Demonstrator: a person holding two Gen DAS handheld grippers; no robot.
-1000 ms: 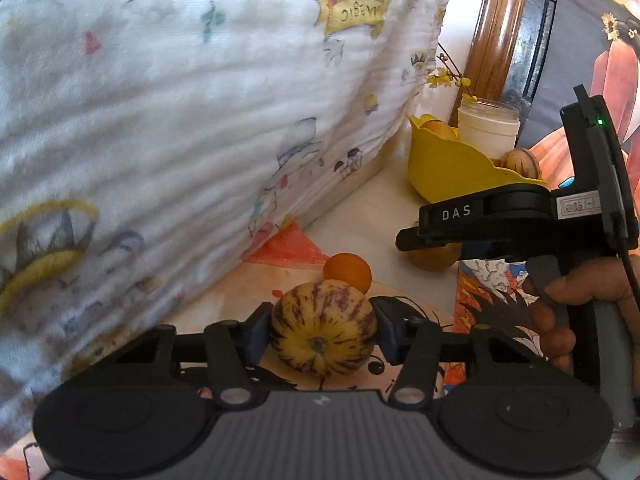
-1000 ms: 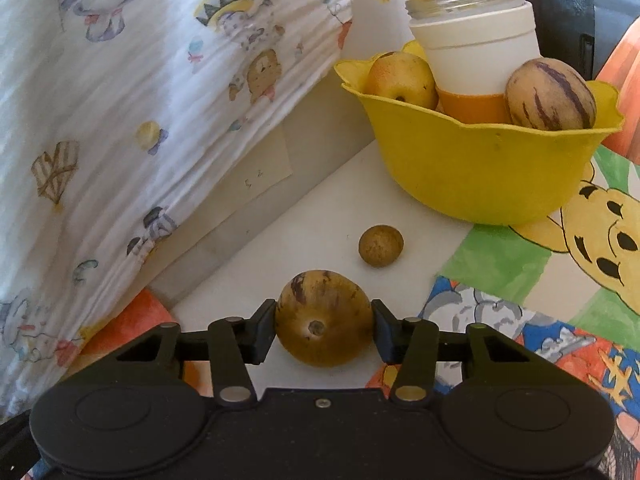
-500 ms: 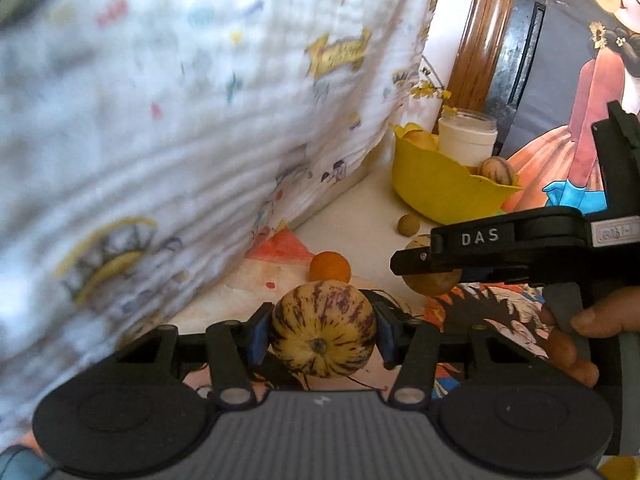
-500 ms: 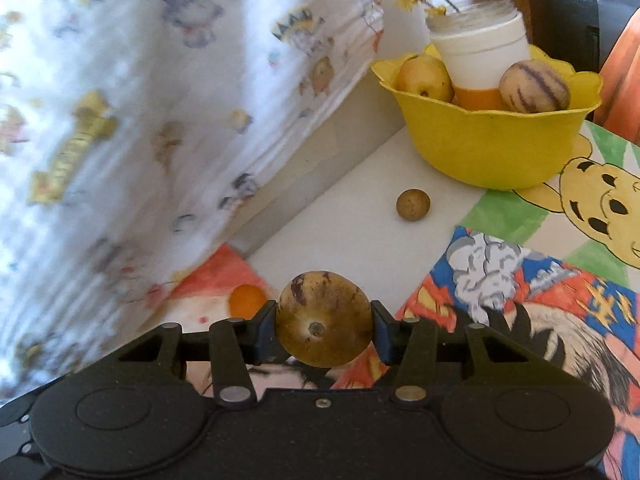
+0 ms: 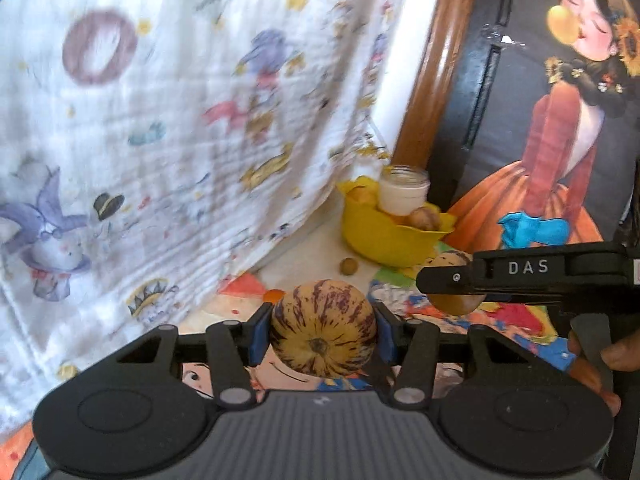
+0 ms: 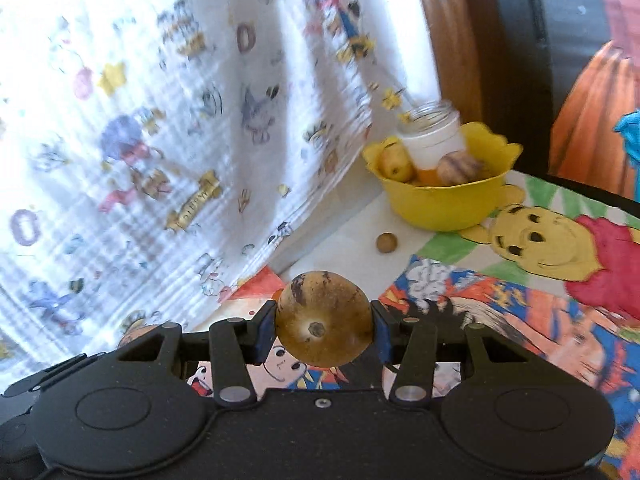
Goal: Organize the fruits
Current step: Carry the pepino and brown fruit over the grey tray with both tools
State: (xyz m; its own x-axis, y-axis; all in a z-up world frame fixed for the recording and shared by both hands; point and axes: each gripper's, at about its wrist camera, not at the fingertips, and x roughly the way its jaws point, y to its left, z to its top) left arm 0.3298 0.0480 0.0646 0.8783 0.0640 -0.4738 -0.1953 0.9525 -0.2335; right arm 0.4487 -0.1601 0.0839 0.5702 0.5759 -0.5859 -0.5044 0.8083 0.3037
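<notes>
My left gripper (image 5: 320, 330) is shut on a yellow fruit with purple stripes (image 5: 323, 328) and holds it above the table. My right gripper (image 6: 324, 330) is shut on a brown round fruit (image 6: 324, 318), also raised; it shows in the left wrist view (image 5: 456, 302) at right. A yellow bowl (image 6: 448, 204) at the back holds a yellow fruit (image 6: 396, 164), a striped fruit (image 6: 458, 168) and a white jar (image 6: 434, 140). A small brown fruit (image 6: 386, 243) lies on the table before the bowl. An orange fruit (image 5: 274, 295) peeks out behind my left fruit.
A white cartoon-print cloth (image 5: 160, 120) hangs along the left. The table has a bright cartoon cover (image 6: 540, 264). A wooden post (image 5: 432, 60) and a dark picture panel (image 5: 560, 120) stand behind the bowl.
Both grippers have risen and pulled back from the bowl with their fruits held. The bowl and the small brown fruit now look smaller and farther away.
</notes>
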